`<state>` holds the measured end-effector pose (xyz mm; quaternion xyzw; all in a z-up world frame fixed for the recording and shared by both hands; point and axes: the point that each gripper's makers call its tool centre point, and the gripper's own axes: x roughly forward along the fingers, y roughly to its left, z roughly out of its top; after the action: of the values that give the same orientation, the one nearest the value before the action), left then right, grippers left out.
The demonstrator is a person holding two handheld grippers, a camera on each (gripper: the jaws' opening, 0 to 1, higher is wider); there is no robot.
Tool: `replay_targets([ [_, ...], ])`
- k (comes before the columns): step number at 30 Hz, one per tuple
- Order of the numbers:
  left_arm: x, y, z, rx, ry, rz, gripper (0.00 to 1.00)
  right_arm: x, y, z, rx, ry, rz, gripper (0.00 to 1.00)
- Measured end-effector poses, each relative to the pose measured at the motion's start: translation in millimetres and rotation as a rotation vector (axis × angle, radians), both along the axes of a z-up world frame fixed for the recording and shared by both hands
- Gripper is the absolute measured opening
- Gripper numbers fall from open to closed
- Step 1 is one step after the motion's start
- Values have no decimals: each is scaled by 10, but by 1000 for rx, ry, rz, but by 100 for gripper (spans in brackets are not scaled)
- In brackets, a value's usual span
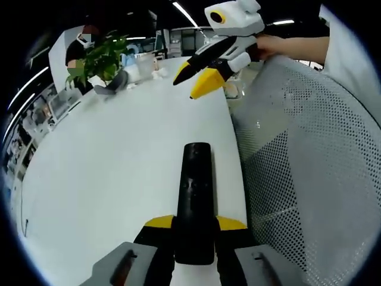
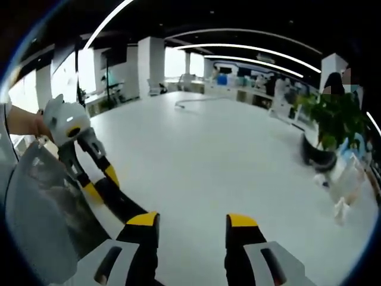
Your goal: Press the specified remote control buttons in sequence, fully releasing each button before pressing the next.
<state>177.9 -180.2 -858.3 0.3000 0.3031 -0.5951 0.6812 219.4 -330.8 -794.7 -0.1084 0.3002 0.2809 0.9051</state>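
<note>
Matte black, slab-shaped remote control [image 1: 194, 196] sits clenched in my left gripper [image 1: 195, 225] above the smooth white table [image 1: 107, 179]; my right gripper [image 2: 193, 221] gapes released.

Long black remote control [image 1: 194, 199]: near end hidden between the left gripper [image 1: 195, 225] jaws, button markings too blurred to read. In the right gripper view it is largely hidden behind the left gripper [image 2: 101, 183] at 9 o'clock. White mesh chair back [image 1: 309, 167] cut off at 3 o'clock. Small white items [image 2: 342, 208] beside the green potted plant [image 2: 330, 119]: too blurred to identify.
</note>
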Motion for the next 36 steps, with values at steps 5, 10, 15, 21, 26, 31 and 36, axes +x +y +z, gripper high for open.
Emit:
replay_targets([
  [5,4,84,-8,-7,31,53,27,-8,8,-6,-1,3,7,42],
  [10,-6,131,-13,-5,41,56,26,-17,29,-15,-3,8,19,42],
  [15,-73,153,-5,0,54,35,24,-27,43,-29,-3,17,27,41],
  [21,-99,154,-6,3,58,0,24,-43,64,-43,-7,24,43,40],
  [26,-102,148,-5,17,59,-37,24,-62,86,-60,-13,32,57,39],
  [31,-111,135,-9,61,51,-54,24,-97,135,-96,-29,46,92,38],
  [36,-118,142,-17,86,49,-51,24,-138,177,-122,-34,65,123,34],
])
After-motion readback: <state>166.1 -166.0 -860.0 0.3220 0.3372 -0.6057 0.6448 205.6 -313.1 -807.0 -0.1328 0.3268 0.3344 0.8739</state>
